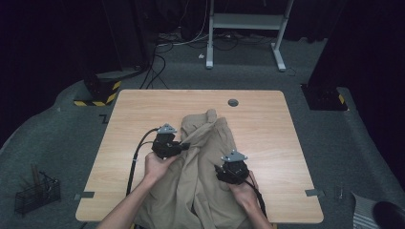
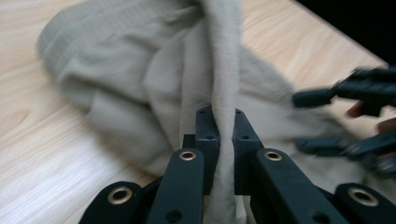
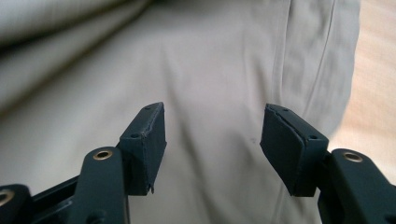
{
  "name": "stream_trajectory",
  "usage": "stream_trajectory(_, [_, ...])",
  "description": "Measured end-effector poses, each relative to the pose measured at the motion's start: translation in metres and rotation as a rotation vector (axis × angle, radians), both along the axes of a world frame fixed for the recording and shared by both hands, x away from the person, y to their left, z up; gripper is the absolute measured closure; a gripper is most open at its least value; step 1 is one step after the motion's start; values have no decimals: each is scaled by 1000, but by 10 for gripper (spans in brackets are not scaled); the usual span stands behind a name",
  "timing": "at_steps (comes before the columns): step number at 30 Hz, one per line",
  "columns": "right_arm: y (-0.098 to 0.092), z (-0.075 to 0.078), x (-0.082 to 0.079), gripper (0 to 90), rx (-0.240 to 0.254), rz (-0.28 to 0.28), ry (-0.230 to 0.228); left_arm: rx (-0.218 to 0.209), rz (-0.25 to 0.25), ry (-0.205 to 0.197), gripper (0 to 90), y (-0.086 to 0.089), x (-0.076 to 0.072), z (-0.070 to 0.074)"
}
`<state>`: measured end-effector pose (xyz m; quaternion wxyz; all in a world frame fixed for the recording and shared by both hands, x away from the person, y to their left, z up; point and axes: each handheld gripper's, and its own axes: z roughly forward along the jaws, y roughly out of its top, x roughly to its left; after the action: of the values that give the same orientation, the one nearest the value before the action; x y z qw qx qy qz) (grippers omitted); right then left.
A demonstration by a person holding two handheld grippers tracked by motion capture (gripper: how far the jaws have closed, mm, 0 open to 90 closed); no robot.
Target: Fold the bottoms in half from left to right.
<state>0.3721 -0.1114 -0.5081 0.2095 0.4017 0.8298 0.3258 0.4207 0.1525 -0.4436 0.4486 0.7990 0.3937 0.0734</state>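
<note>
Left gripper [image 2: 223, 128] has its jaws clamped tight on a raised fold of the beige garment [image 1: 205, 157] lying crumpled on the tabletop [image 1: 267, 129], while the right gripper [image 3: 212, 140] hovers over the cloth, jaws apart.

A light wooden worktop [image 1: 267, 119] with a small round grommet [image 1: 233, 102] near its far edge stands on grey carpet [image 1: 47, 143]. Beyond it, a white desk frame [image 1: 246, 21] and loose cables [image 1: 157, 62] sit against darkness. A yellow-and-black striped base [image 1: 98, 93] lies at far left, a wire basket [image 1: 36, 193] at near left.
</note>
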Motion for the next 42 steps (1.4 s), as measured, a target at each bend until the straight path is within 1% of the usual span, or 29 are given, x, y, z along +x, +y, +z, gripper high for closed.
stream_trajectory(3, [-6, -7, -6, 403, -35, 17, 30, -28, -39, 0, 850, -11, -1, 6])
stream_trajectory(4, [-9, -9, -7, 405, -7, 14, 23, -36, -53, 5, 851, -17, 0, 6])
stream_trajectory(5, [-11, -11, -7, 405, 22, 7, 32, -39, -61, 9, 851, -21, 1, 6])
stream_trajectory(7, [-12, -13, -5, 402, 54, 7, 35, -53, -75, 24, 850, -31, 4, 3])
stream_trajectory(9, [-10, -15, -4, 401, 66, 6, 22, -63, -82, 44, 850, -41, 6, -2])
stream_trajectory(11, [-9, -15, -3, 401, 68, 1, 21, -44, -94, 64, 847, -53, 9, -11])
stream_trajectory(13, [-9, -15, -2, 401, 69, 3, 19, 12, -99, 75, 833, -67, 13, -25])
stream_trajectory(15, [-9, -15, -2, 401, 69, 3, 19, 66, -110, 66, 754, -76, 15, -35])
stream_trajectory(16, [-9, -15, -2, 401, 68, 3, 19, 99, -118, 65, 737, -79, 16, -40])
stream_trajectory(17, [-9, -15, -2, 401, 69, 2, 20, 109, -116, 67, 714, -80, 16, -42])
stream_trajectory(18, [-9, -15, -2, 401, 70, 0, 21, 112, -110, 65, 685, -79, 15, -42])
stream_trajectory(19, [-9, -15, -2, 401, 70, 3, 21, 109, -102, 57, 631, -79, 14, -40])
stream_trajectory(20, [-9, -15, -2, 400, 68, 2, 22, 109, -85, 38, 588, -76, 10, -36])
stream_trajectory(21, [-9, -14, -2, 400, 61, -5, 25, 111, -82, 23, 525, -74, 8, -32])
stream_trajectory(23, [-11, -12, -4, 399, 52, -9, 15, 110, -78, -21, 462, -64, -1, -20])
stream_trajectory(24, [-12, -9, -6, 399, 64, -3, 3, 107, -75, -31, 433, -60, -5, -16])
stream_trajectory(26, [-15, -3, -11, 398, 77, 3, -11, 79, -70, -37, 400, -48, -14, -10])
stream_trajectory(28, [-19, 0, -15, 393, 78, 15, -10, 44, -60, -23, 377, -35, -23, -10])
stream_trajectory(29, [-20, 1, -17, 390, 74, 20, -6, 37, -55, -14, 373, -29, -27, -13])
stream_trajectory(30, [-22, 0, -18, 390, 68, 27, -2, 42, -50, -5, 370, -24, -31, -17])
stream_trajectory(31, [-23, -1, -20, 390, 64, 25, 7, 46, -42, 16, 370, -19, -35, -25])
stream_trajectory(33, [-24, -5, -21, 389, 50, 28, 19, 61, -30, 45, 374, -15, -39, -37])
stream_trajectory(34, [-24, -8, -20, 390, 45, 26, 30, 70, -16, 63, 384, -13, -41, -47])
stream_trajectory(35, [-23, -12, -19, 389, 45, 25, 37, 68, -8, 70, 406, -13, -41, -51])
stream_trajectory(36, [-23, -13, -19, 389, 58, 21, 36, 69, -1, 70, 416, -12, -41, -55])
stream_trajectory(37, [-22, -14, -18, 389, 61, 16, 33, 82, 5, 54, 426, -13, -41, -60])
stream_trajectory(38, [-20, -14, -16, 388, 62, 10, 30, 93, 9, 50, 439, -14, -40, -63])
stream_trajectory(40, [-16, -15, -12, 383, 68, 4, 26, 126, 19, 62, 466, -15, -32, -71])
stream_trajectory(42, [-12, -15, -5, 381, 69, -5, 23, 133, 28, 44, 523, -13, -26, -73])
